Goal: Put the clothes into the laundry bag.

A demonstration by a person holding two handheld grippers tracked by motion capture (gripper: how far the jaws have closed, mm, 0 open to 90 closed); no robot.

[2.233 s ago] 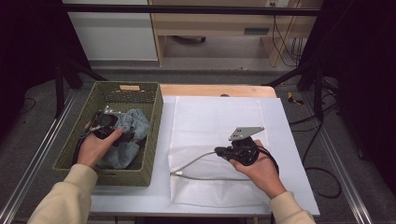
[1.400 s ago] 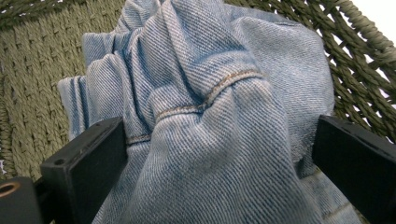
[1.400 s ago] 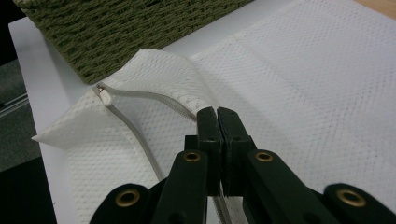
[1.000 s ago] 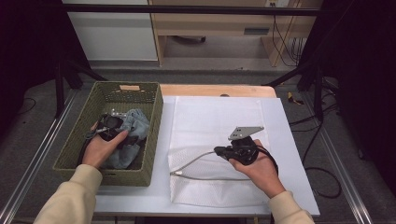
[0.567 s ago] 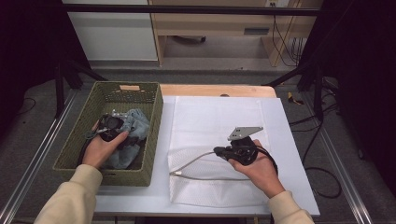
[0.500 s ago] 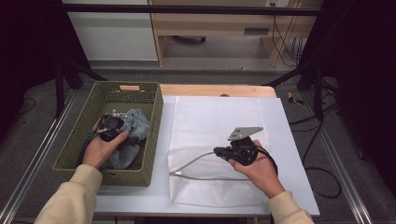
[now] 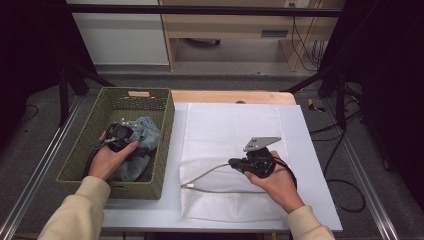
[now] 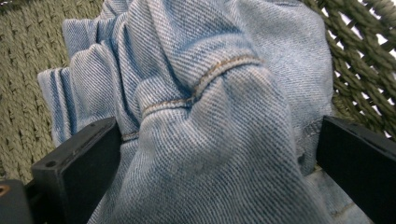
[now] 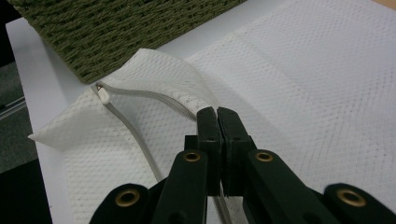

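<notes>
Left gripper (image 7: pixel 118 136) sits in the green wicker basket (image 7: pixel 161 152) at the table's left edge, jaws spread wide around a bunched fold of blue denim (image 8: pixel 205 121), pads not clearly pressing it. Right gripper (image 9: pixel 217 122) has jaws pinched together on the zipper edge of the white mesh bag (image 7: pixel 235 130), which lies flat mid-table, its open corner lifted just beside the basket's near right corner.
</notes>
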